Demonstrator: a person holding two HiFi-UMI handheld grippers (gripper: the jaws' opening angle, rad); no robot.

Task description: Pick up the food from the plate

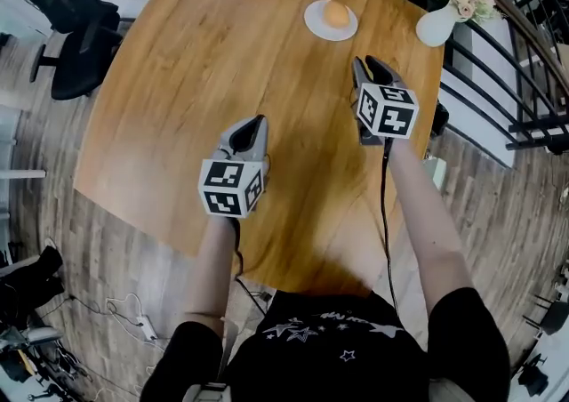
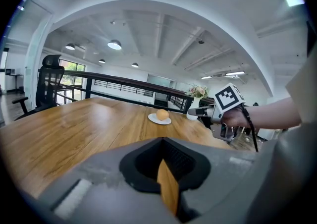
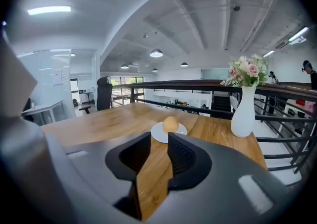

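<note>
A round orange piece of food (image 1: pixel 335 13) sits on a small white plate (image 1: pixel 316 25) at the far side of the wooden table (image 1: pixel 204 62). My right gripper (image 1: pixel 366 62) hovers a short way in front of the plate and points at it. Its jaws stand partly open with nothing between them. In the right gripper view the food (image 3: pixel 170 124) lies straight ahead of the gap (image 3: pixel 159 135). My left gripper (image 1: pixel 256 122) hangs over the table's middle, nearer to me, its jaws shut and empty. In the left gripper view the food (image 2: pixel 162 114) is far ahead, and the right gripper (image 2: pixel 190 112) shows at right.
A white vase with flowers (image 1: pixel 437 25) stands at the table's far right corner, close beside the plate. A black railing (image 1: pixel 524 80) runs behind the table's right edge. A black office chair (image 1: pixel 76 27) stands off the table's left side.
</note>
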